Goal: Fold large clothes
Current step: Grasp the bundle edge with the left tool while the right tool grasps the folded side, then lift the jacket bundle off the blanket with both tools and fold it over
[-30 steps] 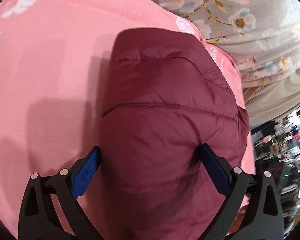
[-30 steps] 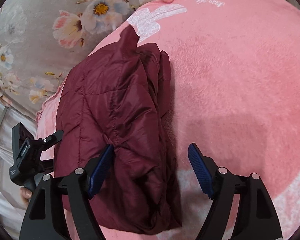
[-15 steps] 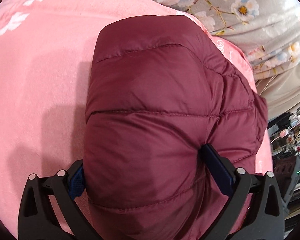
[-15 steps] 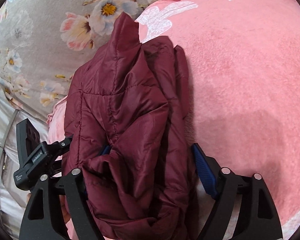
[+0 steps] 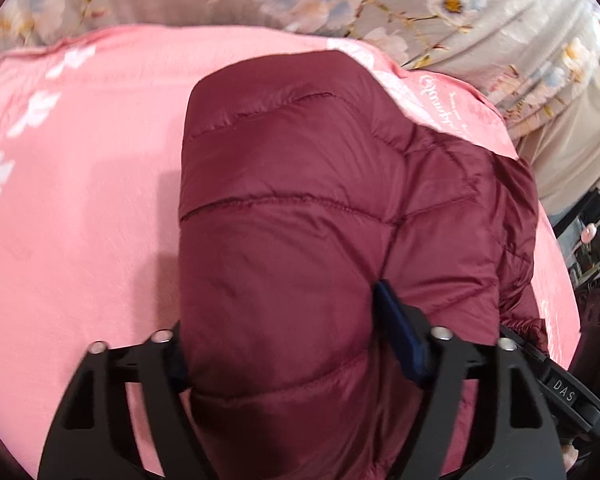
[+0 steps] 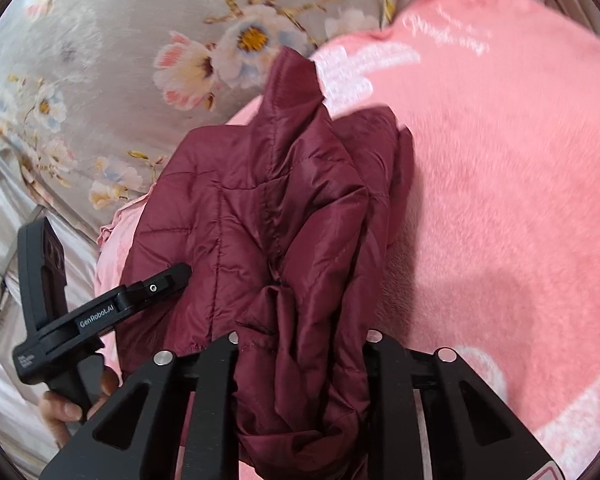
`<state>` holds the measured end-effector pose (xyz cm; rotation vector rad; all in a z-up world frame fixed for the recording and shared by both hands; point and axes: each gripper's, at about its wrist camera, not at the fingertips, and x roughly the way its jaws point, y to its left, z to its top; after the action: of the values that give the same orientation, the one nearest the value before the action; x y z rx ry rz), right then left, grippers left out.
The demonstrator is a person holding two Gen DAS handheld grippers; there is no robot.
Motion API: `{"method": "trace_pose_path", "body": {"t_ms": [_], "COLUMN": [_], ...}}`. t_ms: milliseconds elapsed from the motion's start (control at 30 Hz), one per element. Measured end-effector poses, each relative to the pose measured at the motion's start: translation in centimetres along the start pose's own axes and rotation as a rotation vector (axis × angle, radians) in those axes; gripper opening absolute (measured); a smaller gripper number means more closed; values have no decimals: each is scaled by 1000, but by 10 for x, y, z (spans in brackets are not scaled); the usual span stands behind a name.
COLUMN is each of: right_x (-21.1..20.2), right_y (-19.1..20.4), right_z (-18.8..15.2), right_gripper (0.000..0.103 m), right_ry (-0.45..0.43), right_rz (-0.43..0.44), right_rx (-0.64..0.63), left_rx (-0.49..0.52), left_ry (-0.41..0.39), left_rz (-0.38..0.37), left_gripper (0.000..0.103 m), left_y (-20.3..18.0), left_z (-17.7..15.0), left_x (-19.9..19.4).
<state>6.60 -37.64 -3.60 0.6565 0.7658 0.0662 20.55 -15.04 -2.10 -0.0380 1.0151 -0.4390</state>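
Observation:
A maroon quilted puffer jacket [image 5: 300, 208], folded into a thick bundle, lies on a pink fleece blanket [image 5: 80, 200]. My left gripper [image 5: 284, 344] straddles its near end. The jaws are closing, and the blue pad [image 5: 396, 332] on the right digs into the padding while the other pad is hidden behind the bulge. In the right wrist view my right gripper [image 6: 300, 344] is closing on a bunched fold of the jacket [image 6: 268, 208], which fills the gap between its fingers. The left gripper [image 6: 100, 308] shows there against the jacket's left side.
The blanket [image 6: 500, 200] covers a bed with a grey floral sheet [image 5: 380, 0] beyond its edge. A hand [image 6: 68, 408] holds the left gripper's handle. Dark cluttered furniture [image 5: 596, 240] stands past the bed's right edge.
Both grippers went from wide open beside the jacket to squeezing it. The jacket's near end has bunched up and risen between the right jaws, and both views have lifted a little.

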Motion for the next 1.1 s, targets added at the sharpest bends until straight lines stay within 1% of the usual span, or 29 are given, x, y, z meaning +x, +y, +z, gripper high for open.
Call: {"method": "trace_pose_path", "body": {"t_ms": [67, 167, 267, 400, 567, 767, 867, 1067, 1100], "right_x": [-15, -39, -62, -100, -151, -205, -230, -272, -277], "right_y": [7, 13, 19, 37, 66, 100, 118, 164, 172], "right_z": [0, -2, -3, -5, -7, -12, -14, -16, -16], "right_gripper": [20, 19, 19, 19, 19, 19, 19, 19, 19], "right_ry": [-28, -69, -112, -189, -303, -431, -495, -603, -615], "right_rz": [3, 0, -5, -4, 13, 46, 59, 99, 104], "right_rx": [-9, -23, -41, -69, -129, -202, -244, -357, -375], "left_rx": [11, 26, 57, 105, 168, 233, 253, 301, 311], "left_ry": [-11, -18, -54, -119, -224, -379, -442, -604, -641], "left_rz": [-19, -48, -79, -107, -132, -155, -173, -201, -203], "left_gripper": [55, 48, 45, 44, 43, 43, 43, 43, 43], "left_y": [-5, -12, -24, -45, -66, -86, -91, -92, -90], "left_z": [0, -4, -7, -10, -12, -18, -19, -24, -25], "left_x": [-11, -27, -52, -88, -139, -211, -240, -304, -318]}}
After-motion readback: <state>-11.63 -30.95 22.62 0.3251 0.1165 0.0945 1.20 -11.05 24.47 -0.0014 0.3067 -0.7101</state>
